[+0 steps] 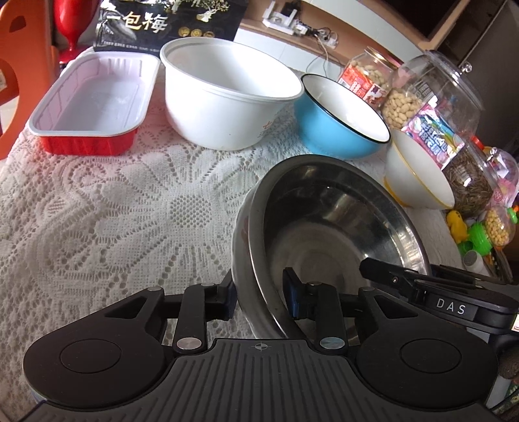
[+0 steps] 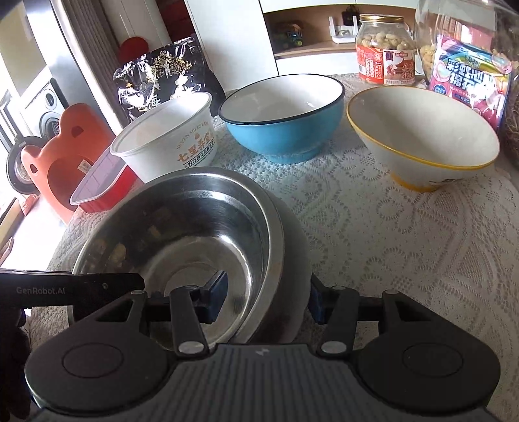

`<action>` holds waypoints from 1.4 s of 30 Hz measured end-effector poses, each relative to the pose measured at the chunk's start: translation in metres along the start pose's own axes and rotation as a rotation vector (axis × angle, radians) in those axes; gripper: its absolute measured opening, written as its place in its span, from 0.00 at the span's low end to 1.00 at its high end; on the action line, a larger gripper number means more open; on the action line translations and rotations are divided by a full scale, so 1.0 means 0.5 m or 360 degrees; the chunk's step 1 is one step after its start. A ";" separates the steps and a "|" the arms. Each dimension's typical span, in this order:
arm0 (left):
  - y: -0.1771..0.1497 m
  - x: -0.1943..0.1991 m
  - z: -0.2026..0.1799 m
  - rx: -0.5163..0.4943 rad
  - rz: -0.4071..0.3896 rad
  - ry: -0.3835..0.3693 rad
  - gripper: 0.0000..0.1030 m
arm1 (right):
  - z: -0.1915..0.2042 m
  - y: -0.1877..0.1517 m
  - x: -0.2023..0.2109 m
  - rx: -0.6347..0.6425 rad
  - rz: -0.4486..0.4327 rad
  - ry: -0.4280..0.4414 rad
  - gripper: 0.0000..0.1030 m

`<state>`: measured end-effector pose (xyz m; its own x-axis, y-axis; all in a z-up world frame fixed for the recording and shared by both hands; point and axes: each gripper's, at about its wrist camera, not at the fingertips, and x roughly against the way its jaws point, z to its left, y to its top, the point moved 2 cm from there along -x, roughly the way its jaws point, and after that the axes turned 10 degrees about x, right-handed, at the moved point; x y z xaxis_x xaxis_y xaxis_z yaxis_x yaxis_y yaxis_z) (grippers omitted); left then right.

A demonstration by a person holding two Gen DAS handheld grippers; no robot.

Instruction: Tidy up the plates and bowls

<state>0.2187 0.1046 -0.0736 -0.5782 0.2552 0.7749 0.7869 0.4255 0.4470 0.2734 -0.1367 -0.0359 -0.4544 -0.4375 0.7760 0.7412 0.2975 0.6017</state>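
A steel bowl (image 1: 324,233) sits on the lace tablecloth, near both grippers. My left gripper (image 1: 261,297) straddles its left rim, one finger outside and one inside, closed on the wall. My right gripper (image 2: 267,297) straddles the bowl's (image 2: 181,227) right rim the same way. Behind stand a white plastic bowl (image 1: 227,97), a blue bowl (image 1: 337,120) and a white bowl with a yellow rim (image 1: 418,175); they also show in the right wrist view as the white plastic bowl (image 2: 168,139), blue bowl (image 2: 282,117) and yellow-rimmed bowl (image 2: 421,136).
A red rectangular tray (image 1: 94,104) sits at the far left. Jars of nuts (image 1: 373,78) and snack bags (image 2: 467,81) crowd the right back. A black bag (image 1: 162,22) stands behind. An orange chair (image 2: 68,155) is beyond the table's left edge.
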 end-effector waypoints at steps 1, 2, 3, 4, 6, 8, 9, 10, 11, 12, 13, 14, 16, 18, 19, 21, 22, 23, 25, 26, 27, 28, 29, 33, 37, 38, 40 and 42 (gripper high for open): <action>-0.001 -0.001 0.000 -0.0010 -0.0010 -0.0003 0.31 | -0.002 0.000 -0.001 -0.0008 0.0003 0.0009 0.50; -0.001 -0.001 -0.001 -0.0020 -0.0015 -0.0001 0.31 | -0.004 0.000 -0.001 -0.0018 0.0004 0.0017 0.50; 0.000 -0.002 -0.001 -0.0021 -0.0014 0.0003 0.31 | -0.006 0.000 0.000 -0.0026 -0.0002 0.0022 0.50; 0.001 -0.002 0.000 -0.0013 -0.0014 0.0009 0.31 | -0.008 0.001 0.001 -0.0032 -0.0008 0.0020 0.50; 0.003 0.001 0.001 0.0001 -0.0032 0.0018 0.32 | -0.014 0.001 0.003 -0.0048 -0.0018 0.0014 0.50; 0.004 0.003 -0.002 -0.0009 -0.0045 0.0019 0.32 | -0.018 0.002 -0.001 -0.0053 -0.0014 0.0024 0.50; 0.003 0.004 -0.007 -0.0022 -0.0047 0.0027 0.32 | -0.017 0.000 -0.004 -0.0048 -0.0006 0.0032 0.50; 0.002 0.002 -0.012 -0.0040 -0.0049 0.0051 0.33 | -0.015 -0.001 -0.007 -0.0042 0.0002 0.0040 0.50; 0.002 0.000 -0.016 -0.0061 -0.0051 0.0074 0.33 | -0.012 -0.003 -0.010 -0.0033 0.0008 0.0055 0.50; 0.002 -0.002 -0.020 -0.0073 -0.0049 0.0090 0.34 | -0.008 -0.005 -0.009 -0.0014 -0.0002 0.0062 0.50; 0.003 -0.003 -0.023 -0.0072 -0.0046 0.0091 0.37 | -0.004 -0.005 -0.008 -0.0001 -0.0003 0.0048 0.50; 0.007 -0.006 -0.027 -0.0061 -0.0040 0.0087 0.39 | -0.002 -0.006 -0.008 0.0007 -0.0002 0.0037 0.50; 0.014 -0.011 -0.029 -0.0046 -0.0029 0.0078 0.40 | -0.006 -0.004 -0.008 -0.0003 0.0000 0.0047 0.50; 0.022 -0.017 -0.032 -0.0051 -0.0021 0.0071 0.40 | -0.013 0.001 -0.005 -0.0032 0.0002 0.0055 0.50; 0.025 -0.021 -0.034 -0.0062 -0.0017 0.0068 0.40 | -0.017 0.003 -0.003 -0.0039 -0.0001 0.0050 0.50; 0.030 -0.031 -0.041 -0.0081 -0.0013 0.0065 0.40 | -0.024 0.005 0.002 -0.0035 -0.0005 0.0035 0.50; 0.031 -0.035 -0.044 -0.0092 -0.0018 0.0063 0.40 | -0.027 0.004 0.003 -0.0028 -0.0002 0.0029 0.50; 0.032 -0.037 -0.048 -0.0109 -0.0024 0.0068 0.40 | -0.029 0.003 0.003 -0.0017 0.0002 0.0025 0.50; 0.034 -0.041 -0.052 -0.0136 -0.0024 0.0077 0.40 | -0.031 0.000 0.005 0.0011 0.0002 0.0029 0.50; 0.034 -0.041 -0.052 -0.0136 -0.0019 0.0074 0.40 | -0.032 -0.001 0.006 0.0023 0.0002 0.0032 0.50; 0.035 -0.041 -0.050 -0.0133 -0.0012 0.0069 0.39 | -0.032 -0.001 0.006 0.0034 0.0002 0.0039 0.50; 0.036 -0.038 -0.048 -0.0131 -0.0008 0.0062 0.38 | -0.034 -0.001 0.006 0.0043 0.0002 0.0049 0.50; 0.035 -0.034 -0.047 -0.0143 -0.0023 0.0057 0.37 | -0.036 0.000 0.007 0.0050 -0.0001 0.0056 0.50; 0.039 -0.003 -0.056 -0.0236 -0.0154 0.0091 0.36 | -0.051 0.006 0.022 0.0098 -0.0080 0.0016 0.50; 0.056 0.014 -0.066 -0.0230 -0.0223 0.0078 0.36 | -0.071 0.012 0.029 0.0098 -0.0140 0.0004 0.50; 0.060 0.012 -0.068 -0.0220 -0.0217 0.0079 0.36 | -0.076 0.011 0.028 0.0086 -0.0145 0.0016 0.50; 0.067 0.003 -0.068 -0.0203 -0.0181 0.0117 0.36 | -0.081 0.010 0.022 0.0068 -0.0130 0.0056 0.50; 0.072 0.000 -0.065 -0.0186 -0.0167 0.0146 0.36 | -0.082 0.010 0.015 0.0073 -0.0113 0.0077 0.50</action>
<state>0.2543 0.0918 -0.0431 -0.6408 0.1323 0.7562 0.7459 0.3405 0.5724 0.2939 -0.1733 -0.0349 -0.4795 -0.4990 0.7219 0.6841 0.3026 0.6636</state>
